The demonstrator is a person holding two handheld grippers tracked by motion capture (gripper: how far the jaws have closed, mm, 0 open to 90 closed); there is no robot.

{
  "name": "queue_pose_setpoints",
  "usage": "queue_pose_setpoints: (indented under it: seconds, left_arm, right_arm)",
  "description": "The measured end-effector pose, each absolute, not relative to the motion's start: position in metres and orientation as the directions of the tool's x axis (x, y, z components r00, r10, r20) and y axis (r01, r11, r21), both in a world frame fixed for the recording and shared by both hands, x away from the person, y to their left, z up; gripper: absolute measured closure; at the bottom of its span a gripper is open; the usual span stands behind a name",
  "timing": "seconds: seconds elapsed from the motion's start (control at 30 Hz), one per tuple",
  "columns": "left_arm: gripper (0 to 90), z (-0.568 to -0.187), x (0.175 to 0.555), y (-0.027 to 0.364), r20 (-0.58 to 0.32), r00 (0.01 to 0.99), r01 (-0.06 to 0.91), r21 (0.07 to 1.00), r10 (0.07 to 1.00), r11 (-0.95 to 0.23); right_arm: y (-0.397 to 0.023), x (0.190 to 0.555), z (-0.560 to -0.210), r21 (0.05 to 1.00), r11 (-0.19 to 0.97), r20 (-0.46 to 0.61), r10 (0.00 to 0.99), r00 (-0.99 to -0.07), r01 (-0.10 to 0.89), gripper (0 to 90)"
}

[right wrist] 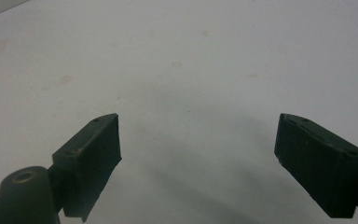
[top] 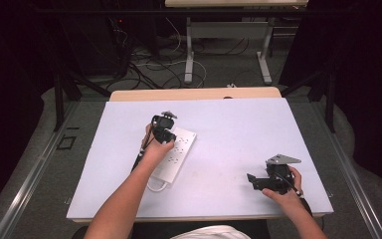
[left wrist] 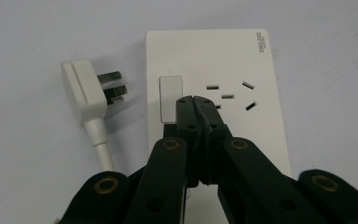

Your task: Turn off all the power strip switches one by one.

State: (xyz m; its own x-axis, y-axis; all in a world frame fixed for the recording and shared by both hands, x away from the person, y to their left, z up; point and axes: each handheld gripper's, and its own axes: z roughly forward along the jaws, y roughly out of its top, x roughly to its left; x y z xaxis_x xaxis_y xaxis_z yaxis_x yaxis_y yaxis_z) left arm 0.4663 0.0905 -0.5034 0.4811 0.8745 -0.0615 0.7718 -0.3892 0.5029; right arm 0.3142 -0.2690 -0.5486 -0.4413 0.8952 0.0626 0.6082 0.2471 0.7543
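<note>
A white power strip [top: 176, 154] lies at the middle left of the white table. In the left gripper view its far end [left wrist: 214, 51] shows a rocker switch [left wrist: 169, 91] and a group of socket slots [left wrist: 228, 95]. My left gripper [left wrist: 195, 100] is shut, its tips just over the strip beside the switch, with nothing between them. The strip's white plug [left wrist: 86, 88] lies on the table to the left, prongs toward the strip. My right gripper [top: 252, 180] rests at the near right, open over bare table [right wrist: 199, 140].
The strip's white cable [top: 158, 187] loops out near the table's front edge. A wooden edge [top: 194, 93] runs along the table's far side. Beyond it stand desk legs [top: 189, 55] and tangled floor cables [top: 149, 67].
</note>
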Motion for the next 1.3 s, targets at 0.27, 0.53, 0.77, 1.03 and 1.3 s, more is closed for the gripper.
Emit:
queue_pose_setpoints:
  seconds: [0.27, 0.53, 0.77, 1.03, 1.3]
  left_arm:
    - [90.0, -0.5, 0.47, 0.088, -0.053, 0.479, 0.77, 0.504, 0.876, -0.391]
    - [90.0, -0.496, 0.474, 0.087, -0.044, 0.473, 0.771, 0.503, 0.88, -0.39]
    - [90.0, -0.496, 0.48, 0.086, -0.047, 0.465, 0.778, 0.497, 0.884, -0.383]
    - [90.0, -0.499, 0.49, 0.085, -0.043, 0.448, 0.789, 0.488, 0.893, -0.373]
    - [90.0, -0.504, 0.498, 0.083, -0.047, 0.437, 0.8, 0.477, 0.898, -0.365]
  right_arm:
    - [-0.269, 0.315, -0.549, 0.755, 0.249, 0.061, 0.894, -0.443, 0.606, 13.9]
    - [-0.269, 0.314, -0.549, 0.753, 0.242, 0.068, 0.896, -0.439, 0.612, 13.9]
    - [-0.27, 0.314, -0.549, 0.754, 0.245, 0.063, 0.897, -0.438, 0.609, 13.9]
    - [-0.271, 0.314, -0.549, 0.755, 0.23, 0.074, 0.9, -0.429, 0.614, 13.9]
    - [-0.272, 0.314, -0.548, 0.757, 0.233, 0.072, 0.899, -0.433, 0.61, 13.9]
